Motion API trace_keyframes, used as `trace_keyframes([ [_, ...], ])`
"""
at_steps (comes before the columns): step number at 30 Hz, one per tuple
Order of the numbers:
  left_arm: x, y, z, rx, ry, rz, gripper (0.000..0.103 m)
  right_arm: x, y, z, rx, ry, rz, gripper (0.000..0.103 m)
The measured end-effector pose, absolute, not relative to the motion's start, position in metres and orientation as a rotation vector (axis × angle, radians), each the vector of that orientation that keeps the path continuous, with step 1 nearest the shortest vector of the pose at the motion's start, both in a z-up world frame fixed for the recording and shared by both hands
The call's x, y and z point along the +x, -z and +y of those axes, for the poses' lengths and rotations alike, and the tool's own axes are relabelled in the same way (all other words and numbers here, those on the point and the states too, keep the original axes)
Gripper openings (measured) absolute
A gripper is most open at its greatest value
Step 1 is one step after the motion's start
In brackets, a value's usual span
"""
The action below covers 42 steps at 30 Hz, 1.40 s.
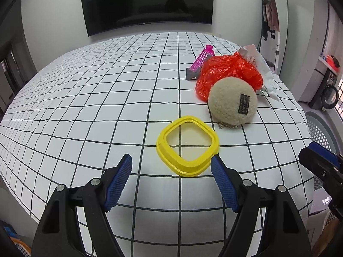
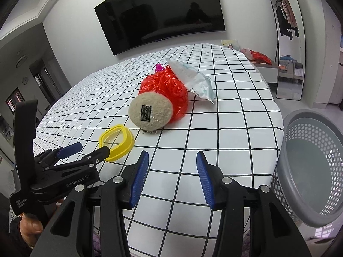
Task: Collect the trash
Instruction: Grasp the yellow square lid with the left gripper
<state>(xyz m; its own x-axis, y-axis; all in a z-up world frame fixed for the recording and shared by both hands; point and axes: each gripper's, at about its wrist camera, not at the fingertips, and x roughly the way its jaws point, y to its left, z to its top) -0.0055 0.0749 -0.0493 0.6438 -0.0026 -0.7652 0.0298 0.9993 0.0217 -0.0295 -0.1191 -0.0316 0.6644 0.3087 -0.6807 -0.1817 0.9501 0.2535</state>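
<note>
My left wrist view looks down and forward along its gripper (image 1: pixel 171 162), close above the yellow ring (image 1: pixel 188 145) on the checked bench (image 1: pixel 85 107), facing the wall television (image 1: pixel 148 2). My right wrist view sits just right of it, a little farther from the ring (image 2: pixel 116 142), facing the same television (image 2: pixel 160 15). Both share the ring, the bench (image 2: pixel 225 128) and the pile beyond the ring.

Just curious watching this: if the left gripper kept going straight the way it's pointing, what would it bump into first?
Most likely the yellow square frame: it lies just ahead of the open left gripper, though depth is hard to judge.
</note>
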Motion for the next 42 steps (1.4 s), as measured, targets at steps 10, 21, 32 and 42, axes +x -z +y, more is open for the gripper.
trace_keyframes([
  [10,0.011,0.056,0.071,0.018,0.039,0.902,0.078,-0.022,0.036,-0.118,0.173,-0.286,0.815,0.047],
  [21,0.025,0.065,0.064,0.000,0.057,0.940,0.078,-0.021,0.039,-0.122,0.188,-0.287,0.819,0.053],
  [32,0.034,0.069,0.065,-0.014,0.052,0.946,0.079,-0.021,0.041,-0.123,0.193,-0.282,0.820,0.053],
  [42,0.037,0.067,0.066,-0.029,0.063,0.942,0.075,-0.022,0.042,-0.120,0.186,-0.282,0.826,0.053],
])
